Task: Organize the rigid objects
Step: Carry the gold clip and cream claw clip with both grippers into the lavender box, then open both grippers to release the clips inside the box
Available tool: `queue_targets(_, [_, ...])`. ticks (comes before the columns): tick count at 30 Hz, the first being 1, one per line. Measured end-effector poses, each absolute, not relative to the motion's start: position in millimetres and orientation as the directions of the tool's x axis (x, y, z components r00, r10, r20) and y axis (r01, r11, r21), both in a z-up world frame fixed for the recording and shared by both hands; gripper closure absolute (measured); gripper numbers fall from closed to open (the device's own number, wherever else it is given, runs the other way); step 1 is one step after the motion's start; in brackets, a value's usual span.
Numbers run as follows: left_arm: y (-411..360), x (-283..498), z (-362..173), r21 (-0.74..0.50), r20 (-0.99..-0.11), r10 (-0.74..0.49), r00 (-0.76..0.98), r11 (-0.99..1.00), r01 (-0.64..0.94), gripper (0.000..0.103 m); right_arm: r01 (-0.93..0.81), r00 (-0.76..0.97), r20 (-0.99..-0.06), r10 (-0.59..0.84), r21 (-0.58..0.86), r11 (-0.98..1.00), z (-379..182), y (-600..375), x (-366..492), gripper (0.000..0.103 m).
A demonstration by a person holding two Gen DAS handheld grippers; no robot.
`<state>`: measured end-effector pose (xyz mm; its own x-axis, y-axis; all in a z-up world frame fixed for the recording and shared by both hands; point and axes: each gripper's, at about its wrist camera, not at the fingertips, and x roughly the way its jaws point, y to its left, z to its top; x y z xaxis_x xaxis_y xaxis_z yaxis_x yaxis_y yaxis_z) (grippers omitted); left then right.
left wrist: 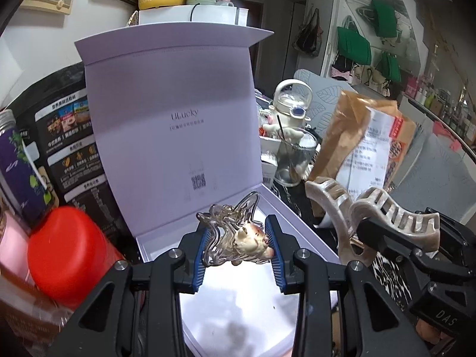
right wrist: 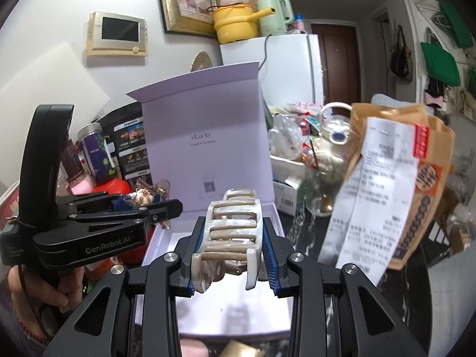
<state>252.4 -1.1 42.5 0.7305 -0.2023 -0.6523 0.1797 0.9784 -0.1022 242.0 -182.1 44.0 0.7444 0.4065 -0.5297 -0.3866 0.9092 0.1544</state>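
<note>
My left gripper (left wrist: 238, 232) is shut on a clear wavy hair clip (left wrist: 226, 217) with a cream figurine on it, held above the open white box (left wrist: 300, 223). The box lid (left wrist: 172, 113) stands upright behind it. At the right of the left wrist view, my right gripper (left wrist: 366, 232) is shut on a beige pearly claw clip (left wrist: 342, 205). In the right wrist view the claw clip (right wrist: 235, 208) sits between the blue pads of the right gripper (right wrist: 233, 229), over the box (right wrist: 276, 217). The left gripper (right wrist: 145, 200) hangs at the left with the clear clip (right wrist: 142, 195).
A red-capped jar (left wrist: 65, 253), a purple tin (left wrist: 17, 166) and a black food bag (left wrist: 68, 136) crowd the box's left side. On the right stand a glass cup (left wrist: 294, 160), a white kettle (left wrist: 291, 101) and a brown paper bag with a receipt (left wrist: 357, 136). A hand (right wrist: 56, 294) grips the left handle.
</note>
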Motion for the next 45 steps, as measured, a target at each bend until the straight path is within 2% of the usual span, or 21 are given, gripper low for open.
queue_targets(6, [3.2, 270.8, 39.3, -0.075, -0.651, -0.15, 0.744, 0.988, 0.134, 0.068, -0.409, 0.727, -0.547, 0.415, 0.141, 0.902, 40.5, -170.1, 264.8, 0.069])
queue_targets(12, [8.5, 288.7, 17.7, -0.054, -0.685, -0.112, 0.72, 0.993, 0.104, 0.068, -0.41, 0.695, -0.594, 0.405, 0.134, 0.902, 20.4, -160.7, 289.3, 0.069])
queue_targets(26, [-4.1, 326.1, -22.1, -0.024, -0.752, -0.087, 0.653, 0.994, 0.105, 0.068, -0.415, 0.606, -0.684, 0.407, 0.164, 0.895, -22.0, -154.1, 321.9, 0.069])
queue_targets(33, [-14.3, 344.2, -41.6, 0.007, -0.777, -0.057, 0.627, 0.995, 0.099, 0.068, -0.397, 0.589, -0.713, 0.38, 0.154, 0.905, -34.9, -153.7, 329.4, 0.069])
queue_targets(37, [-21.0, 353.1, -53.7, 0.055, -0.785, -0.009, 0.619, 0.995, 0.084, 0.068, -0.395, 0.595, -0.729, 0.339, 0.102, 0.913, -43.4, -145.7, 330.6, 0.069])
queue_targets(45, [-17.9, 361.0, -60.2, 0.041, -0.802, -0.014, 0.597, 0.996, 0.079, 0.068, -0.384, 0.574, -0.754, 0.32, 0.097, 0.918, -56.8, -141.5, 336.3, 0.068])
